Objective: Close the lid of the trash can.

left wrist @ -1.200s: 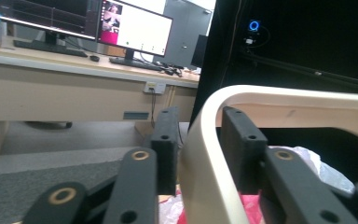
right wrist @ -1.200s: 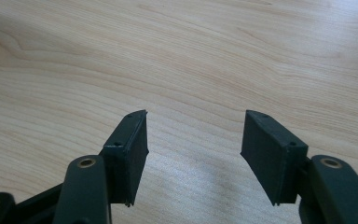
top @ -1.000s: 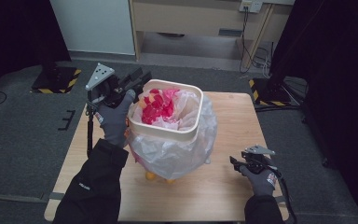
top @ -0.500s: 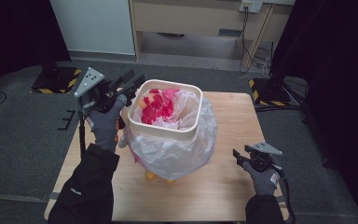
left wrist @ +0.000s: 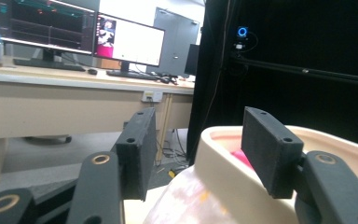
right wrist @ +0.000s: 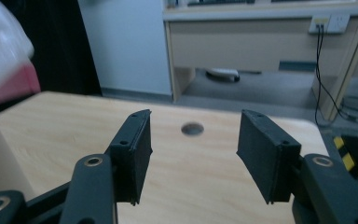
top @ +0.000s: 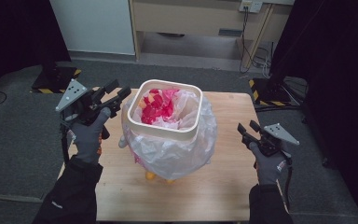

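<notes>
A cream square bin [top: 163, 130] stands mid-table, lined with a clear plastic bag [top: 177, 154] that hangs over its sides. Red and pink pieces [top: 156, 105] lie inside. My left gripper [top: 119, 91] hovers just left of the bin's rim, apart from it. Its jaws have just been opening and hold nothing. In the left gripper view the rim [left wrist: 219, 154] and bag [left wrist: 182, 200] sit beyond the open left gripper [left wrist: 198, 121]. My right gripper [top: 245, 127] hangs over the table's right side, open and empty. Its jaws have just been closing slightly. The right gripper [right wrist: 193, 121] looks across bare wood.
The wooden table [top: 223, 186] has a round hole [right wrist: 192, 129] near its far edge. Small yellow bits [top: 149, 176] peek out under the bag. A desk [top: 191, 18] with cables stands behind. Striped floor bases [top: 56, 79] flank the table.
My left gripper has drawn back leftward from the bin's rim and its jaws have spread. My right gripper has risen above the table's right side.
</notes>
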Demonstrator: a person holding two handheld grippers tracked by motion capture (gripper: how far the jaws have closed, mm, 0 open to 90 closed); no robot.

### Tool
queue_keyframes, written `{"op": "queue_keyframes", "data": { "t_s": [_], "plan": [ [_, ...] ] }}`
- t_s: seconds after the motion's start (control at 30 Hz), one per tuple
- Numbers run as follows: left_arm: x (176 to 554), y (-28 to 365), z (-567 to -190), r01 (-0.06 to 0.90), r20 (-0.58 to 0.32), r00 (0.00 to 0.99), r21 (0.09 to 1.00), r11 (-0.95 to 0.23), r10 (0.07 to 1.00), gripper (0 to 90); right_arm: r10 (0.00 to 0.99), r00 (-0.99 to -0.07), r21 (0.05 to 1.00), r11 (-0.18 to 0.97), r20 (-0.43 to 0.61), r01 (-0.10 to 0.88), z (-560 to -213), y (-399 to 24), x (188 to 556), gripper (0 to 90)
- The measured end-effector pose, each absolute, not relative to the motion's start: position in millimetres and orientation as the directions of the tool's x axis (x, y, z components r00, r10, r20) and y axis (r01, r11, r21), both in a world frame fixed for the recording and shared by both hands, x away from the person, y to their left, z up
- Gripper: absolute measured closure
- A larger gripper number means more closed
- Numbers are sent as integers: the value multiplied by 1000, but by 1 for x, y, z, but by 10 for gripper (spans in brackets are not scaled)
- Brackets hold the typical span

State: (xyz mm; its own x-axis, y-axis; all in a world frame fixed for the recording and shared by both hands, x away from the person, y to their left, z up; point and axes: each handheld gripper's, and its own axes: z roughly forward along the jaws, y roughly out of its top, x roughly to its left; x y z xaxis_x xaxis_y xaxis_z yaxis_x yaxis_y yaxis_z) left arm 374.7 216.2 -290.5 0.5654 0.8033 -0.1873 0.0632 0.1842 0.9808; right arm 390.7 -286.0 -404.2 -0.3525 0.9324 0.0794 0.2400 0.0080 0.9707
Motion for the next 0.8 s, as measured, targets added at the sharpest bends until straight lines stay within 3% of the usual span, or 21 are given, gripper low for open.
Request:
{"op": "queue_keyframes", "data": {
  "t_s": [0.47, 0.8],
  "plan": [
    [365, 233, -313, 78, -170, 539, 985, 153, 825, 377, 924, -371, 993, -50, 86, 106, -334, -272, 404, 454],
    [358, 238, -328, 77, -165, 536, 986, 146, 828, 333, 866, -498, 998, -36, 52, 42, -279, -252, 413, 482]
  ]
}}
